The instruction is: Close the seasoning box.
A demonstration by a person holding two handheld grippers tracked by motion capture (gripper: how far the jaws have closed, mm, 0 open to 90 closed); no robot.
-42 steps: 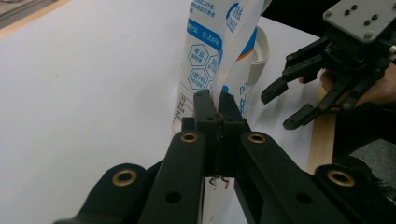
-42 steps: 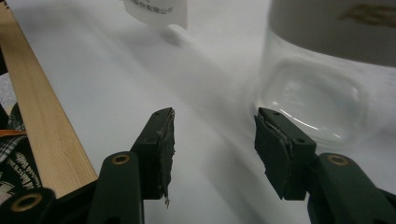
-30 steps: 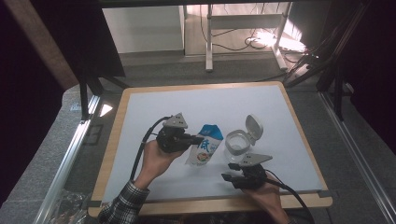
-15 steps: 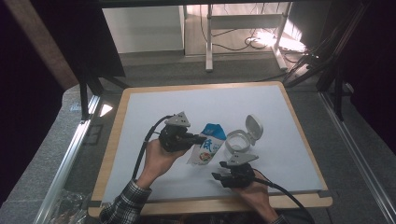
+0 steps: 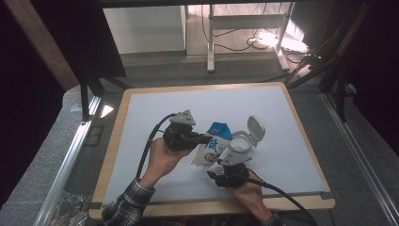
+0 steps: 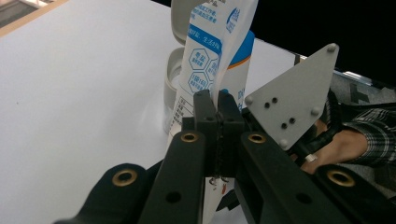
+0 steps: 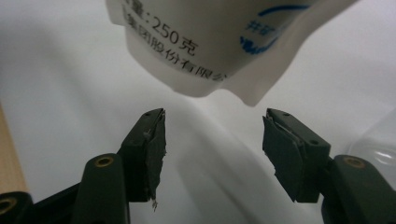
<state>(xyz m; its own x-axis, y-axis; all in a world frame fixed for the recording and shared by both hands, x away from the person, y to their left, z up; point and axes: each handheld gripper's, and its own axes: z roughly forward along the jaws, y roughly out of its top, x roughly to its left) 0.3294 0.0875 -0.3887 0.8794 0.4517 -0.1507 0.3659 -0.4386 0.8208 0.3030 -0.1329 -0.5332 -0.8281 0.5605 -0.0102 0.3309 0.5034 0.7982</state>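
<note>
A white pouch (image 5: 212, 149) with blue print and a blue top hangs over the white mat. My left gripper (image 5: 206, 139) is shut on its side edge. In the left gripper view the jaws pinch the pouch (image 6: 211, 42) at my left gripper (image 6: 217, 109). My right gripper (image 5: 214, 175) sits low beside the pouch's bottom end. Its jaws have just been opening and stand open, with nothing between the pads. In the right gripper view the pouch (image 7: 219, 37) ends just beyond my right gripper (image 7: 212, 140). A clear jar (image 5: 240, 143) with its flip lid (image 5: 256, 127) up stands behind the pouch.
The white mat (image 5: 197, 106) lies on a wooden board (image 5: 115, 141). The jar (image 6: 172, 86) stands close to the pouch, and the right gripper's grey plate (image 6: 294, 100) is near my left jaws. A metal table leg (image 5: 210, 37) and cables lie beyond the board.
The right hand has slid left along the front edge toward the pouch's lower end, and its jaws have spread wider. The left gripper has kept still with the pouch.
</note>
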